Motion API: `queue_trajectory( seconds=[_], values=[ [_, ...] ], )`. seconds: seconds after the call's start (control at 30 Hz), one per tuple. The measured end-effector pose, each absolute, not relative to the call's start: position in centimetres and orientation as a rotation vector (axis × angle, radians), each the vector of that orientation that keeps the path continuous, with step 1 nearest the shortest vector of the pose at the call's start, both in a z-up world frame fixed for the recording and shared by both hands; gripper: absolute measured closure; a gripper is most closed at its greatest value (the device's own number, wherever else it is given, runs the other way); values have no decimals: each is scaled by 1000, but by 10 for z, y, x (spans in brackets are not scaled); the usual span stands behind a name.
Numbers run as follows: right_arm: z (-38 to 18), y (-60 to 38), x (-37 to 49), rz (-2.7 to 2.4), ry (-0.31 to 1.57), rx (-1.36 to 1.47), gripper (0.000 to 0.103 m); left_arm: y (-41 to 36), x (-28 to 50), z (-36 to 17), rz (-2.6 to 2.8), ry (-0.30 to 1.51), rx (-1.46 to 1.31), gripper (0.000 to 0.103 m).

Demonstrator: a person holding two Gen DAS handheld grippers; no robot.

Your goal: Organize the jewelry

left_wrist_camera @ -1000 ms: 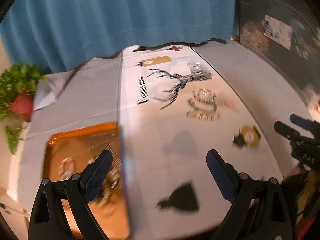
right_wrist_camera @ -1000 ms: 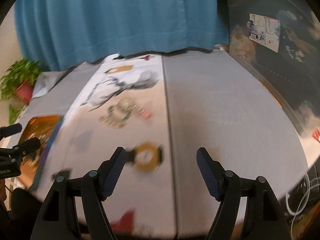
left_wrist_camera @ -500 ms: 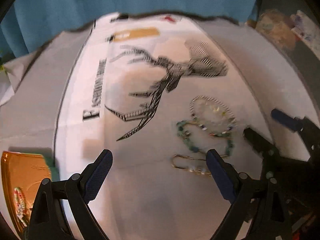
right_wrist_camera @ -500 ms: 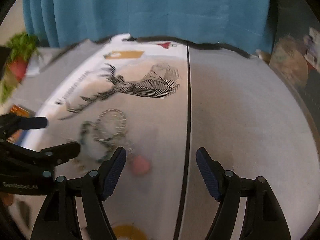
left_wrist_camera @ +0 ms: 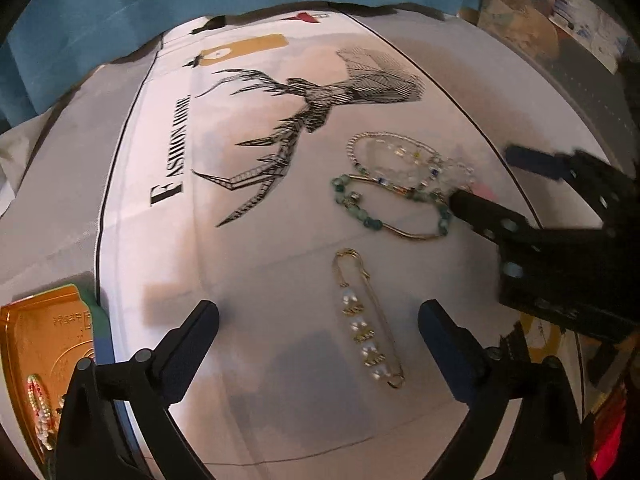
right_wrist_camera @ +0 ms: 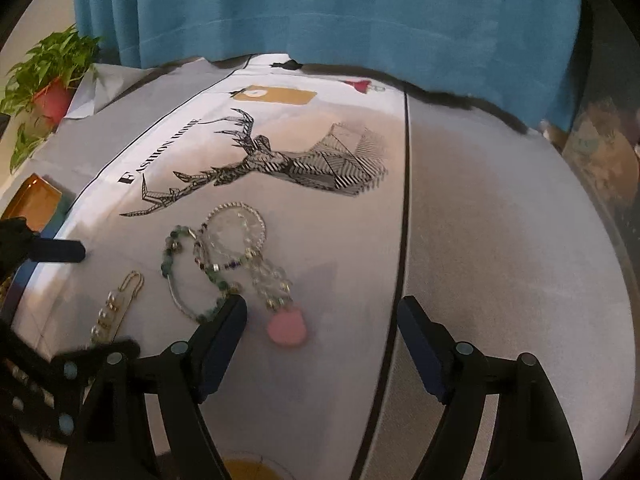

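Note:
A gold pin with pearls (left_wrist_camera: 368,320) lies on the white deer-print cloth (left_wrist_camera: 240,240), between the open fingers of my left gripper (left_wrist_camera: 318,322). Beyond it lie a green-bead bangle (left_wrist_camera: 384,208) and a clear crystal bracelet (left_wrist_camera: 400,156). My right gripper (right_wrist_camera: 322,320) is open and empty; its left finger sits at the bangle's (right_wrist_camera: 188,280) near end, next to a pink tag (right_wrist_camera: 287,330) on the crystal bracelet's (right_wrist_camera: 236,232) dangling strands. The pin also shows in the right wrist view (right_wrist_camera: 114,308). A gold tray (left_wrist_camera: 36,360) at the left holds a beaded piece (left_wrist_camera: 38,408).
A blue curtain (right_wrist_camera: 320,12) hangs behind the table. A potted plant (right_wrist_camera: 48,76) stands at the far left corner. A round yellow-and-black item (left_wrist_camera: 540,336) lies under my right gripper's body. Dark clutter lines the right side.
Both grippers have moved forward and lower over the jewelry. The pin now lies between my left fingers, and the tray has slid to the left edge of view. Both grippers stay open.

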State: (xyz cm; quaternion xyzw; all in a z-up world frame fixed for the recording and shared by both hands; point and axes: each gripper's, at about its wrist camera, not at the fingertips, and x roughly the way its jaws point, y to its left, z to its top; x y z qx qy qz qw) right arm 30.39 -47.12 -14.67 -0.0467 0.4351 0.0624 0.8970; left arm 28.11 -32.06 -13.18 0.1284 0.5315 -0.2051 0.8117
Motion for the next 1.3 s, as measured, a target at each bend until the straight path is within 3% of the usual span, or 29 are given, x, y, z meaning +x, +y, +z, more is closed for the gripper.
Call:
queue_trajectory(
  seconds=[0.03, 0.07, 0.1, 0.13, 0.17, 0.33, 0.67, 0.9, 1.3],
  values=[
    [-147, -469, 306, 141, 895, -103, 26, -322, 281, -131, -446, 1142, 277, 11],
    [-147, -467, 307, 164, 892, -97, 34, -325, 279, -129, -458, 1142, 282, 24],
    [-146, -468, 307, 190, 894, -74, 61, -327, 277, -125, -475, 1132, 290, 51],
    [-144, -467, 305, 189, 895, -62, 83, -330, 274, -121, -511, 1124, 302, 68],
    [-144, -466, 304, 171, 905, -75, 95, -332, 273, -119, -544, 1134, 301, 95],
    [-140, -488, 280, 37, 986, 31, 95, -324, 264, -111, -578, 1173, 233, 94],
    [-70, -511, 194, -76, 861, 53, 95, -264, 199, -39, -611, 1031, 129, 94],
    [-21, -473, 131, -59, 762, 37, 95, -216, 134, 14, -608, 914, 89, 94],
    [3, -369, 8, 86, 726, 8, 95, -127, 22, 32, -586, 831, -4, 94]
  ],
)
